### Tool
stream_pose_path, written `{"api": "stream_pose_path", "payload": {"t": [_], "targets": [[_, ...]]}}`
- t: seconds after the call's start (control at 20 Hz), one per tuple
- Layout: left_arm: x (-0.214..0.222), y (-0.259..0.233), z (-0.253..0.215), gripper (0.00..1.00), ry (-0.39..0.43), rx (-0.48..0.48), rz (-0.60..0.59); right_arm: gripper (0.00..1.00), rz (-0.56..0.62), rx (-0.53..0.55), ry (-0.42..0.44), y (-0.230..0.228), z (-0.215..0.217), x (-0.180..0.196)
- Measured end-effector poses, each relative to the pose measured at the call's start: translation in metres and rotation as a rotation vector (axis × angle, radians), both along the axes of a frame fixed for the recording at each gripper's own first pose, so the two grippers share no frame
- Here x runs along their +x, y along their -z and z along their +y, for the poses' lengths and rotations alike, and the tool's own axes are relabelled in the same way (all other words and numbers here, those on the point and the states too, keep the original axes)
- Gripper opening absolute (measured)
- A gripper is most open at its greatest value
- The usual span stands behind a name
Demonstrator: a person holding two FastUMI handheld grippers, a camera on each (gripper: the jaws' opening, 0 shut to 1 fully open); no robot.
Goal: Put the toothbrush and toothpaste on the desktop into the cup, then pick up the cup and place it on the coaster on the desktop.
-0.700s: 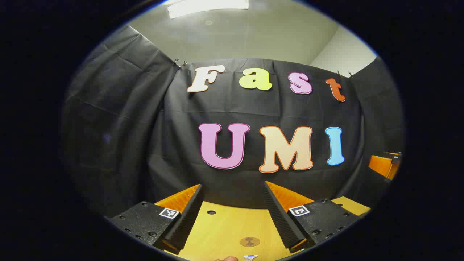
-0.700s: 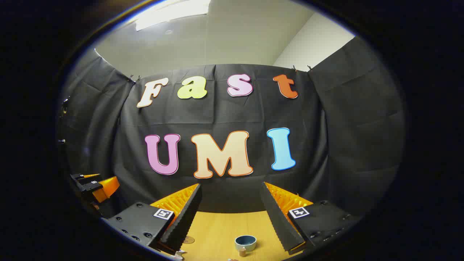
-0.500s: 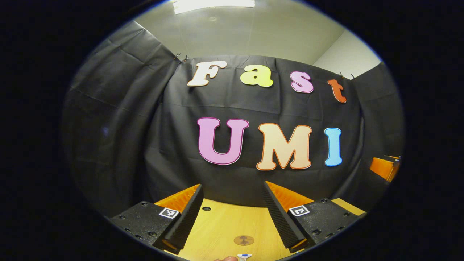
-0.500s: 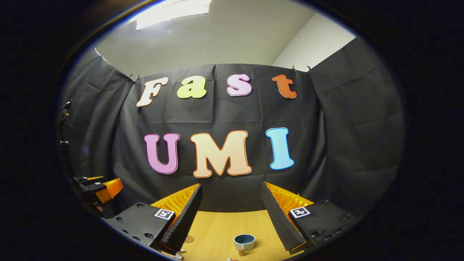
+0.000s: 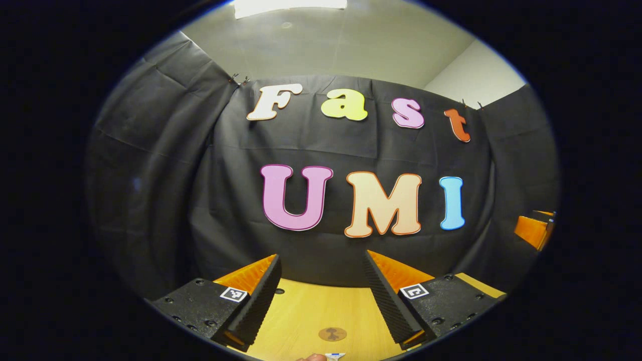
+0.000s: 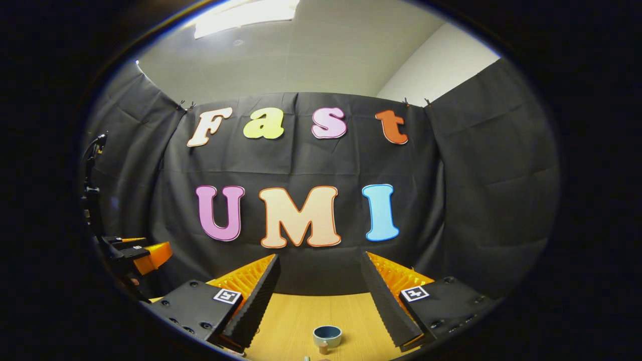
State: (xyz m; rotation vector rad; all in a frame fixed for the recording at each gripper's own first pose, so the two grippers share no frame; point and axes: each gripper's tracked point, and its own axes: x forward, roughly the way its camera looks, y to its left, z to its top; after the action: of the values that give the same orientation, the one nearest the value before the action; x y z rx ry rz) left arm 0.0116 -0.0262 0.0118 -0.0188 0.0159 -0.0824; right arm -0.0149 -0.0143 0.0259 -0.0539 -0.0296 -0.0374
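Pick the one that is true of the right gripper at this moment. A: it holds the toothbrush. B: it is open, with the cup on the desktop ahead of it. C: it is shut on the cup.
B: in the right gripper view the right gripper has its jaws spread with nothing between them, and the cup stands on the desktop ahead.

In the left gripper view, the left gripper (image 5: pixel 321 296) is holding its jaws wide apart over the pale wooden desktop (image 5: pixel 311 311), and the round brown coaster (image 5: pixel 332 334) is lying flat in the open lane between them. In the right gripper view, the right gripper (image 6: pixel 319 296) is also standing spread, and the short blue-lined cup (image 6: pixel 327 336) is rising in its lane with a small brown stopper-like piece (image 6: pixel 324 347) just in front. The black cloth wall (image 6: pixel 476 200) is closing off the desktop's far edge.
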Motion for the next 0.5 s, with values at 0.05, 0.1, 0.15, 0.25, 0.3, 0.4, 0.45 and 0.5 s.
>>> {"api": "stream_pose_path", "payload": {"t": [0.05,0.1,0.15,0.25,0.3,0.4,0.45,0.5], "targets": [[-0.001,-0.001,-0.003,0.98,0.007,-0.002,-0.003,0.99,-0.001,-0.004,0.003,0.000,-0.001,0.000],[-0.001,0.000,-0.005,0.98,0.013,-0.006,-0.003,0.99,0.000,-0.003,0.003,0.000,0.000,-0.001],[-0.001,0.000,-0.007,0.94,0.017,-0.010,-0.003,0.99,0.002,0.001,0.004,0.000,0.000,-0.001],[-0.001,0.001,-0.007,0.98,0.019,-0.012,-0.003,0.99,0.007,0.004,0.002,0.003,0.001,-0.001],[-0.002,0.001,-0.007,0.98,0.019,-0.012,-0.006,0.99,0.009,0.003,0.000,0.004,0.001,0.000],[-0.001,0.002,-0.004,0.94,0.011,-0.007,-0.008,0.99,0.011,0.006,-0.014,0.008,0.003,0.001],[0.000,0.003,-0.002,0.94,0.003,-0.003,-0.011,0.99,0.008,0.008,-0.020,0.009,0.005,0.001],[-0.002,0.003,-0.001,0.98,-0.003,0.000,-0.013,0.99,0.010,0.008,-0.024,0.012,0.006,0.003]]}}
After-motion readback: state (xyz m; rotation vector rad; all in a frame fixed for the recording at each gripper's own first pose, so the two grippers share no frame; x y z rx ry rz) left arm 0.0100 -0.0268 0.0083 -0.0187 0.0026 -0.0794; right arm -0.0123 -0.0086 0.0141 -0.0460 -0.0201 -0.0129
